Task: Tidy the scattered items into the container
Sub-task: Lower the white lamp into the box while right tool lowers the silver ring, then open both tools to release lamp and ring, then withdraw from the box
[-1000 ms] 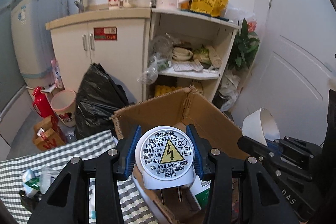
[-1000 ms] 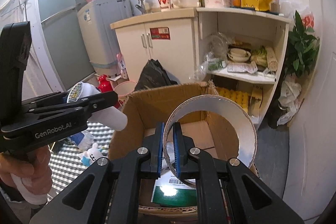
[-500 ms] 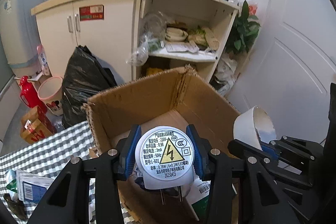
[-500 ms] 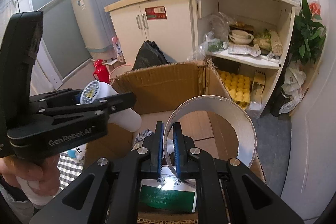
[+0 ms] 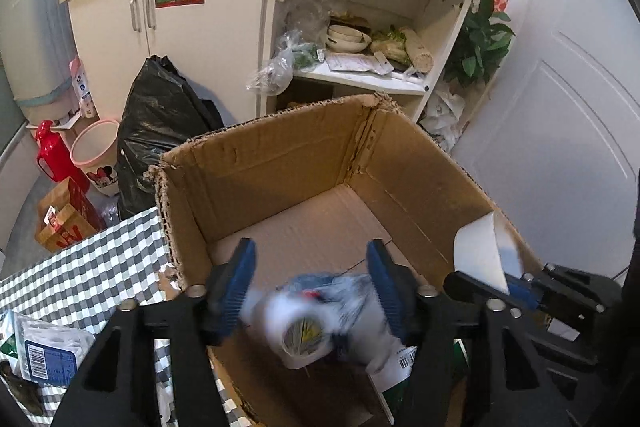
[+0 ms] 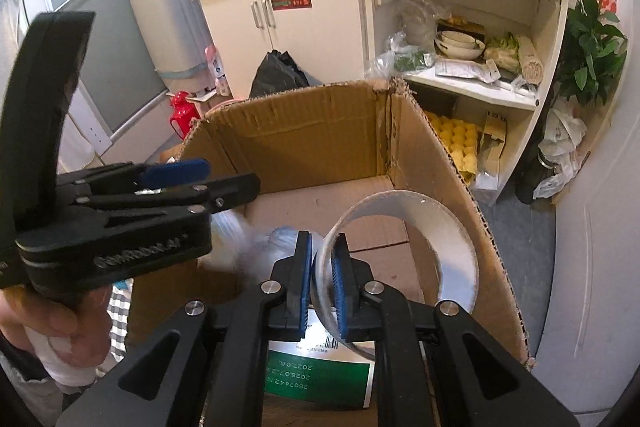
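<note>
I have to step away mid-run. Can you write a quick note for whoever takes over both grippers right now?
Left gripper: open over the box, with the white plug-in light blurred below it, apparently dropping in.
Right gripper: shut on the white bowl rim, held above the box.
Done: a green-labelled packet already lies inside.
Left: release the bowl, then fetch the packets on the checked cloth.
</note>
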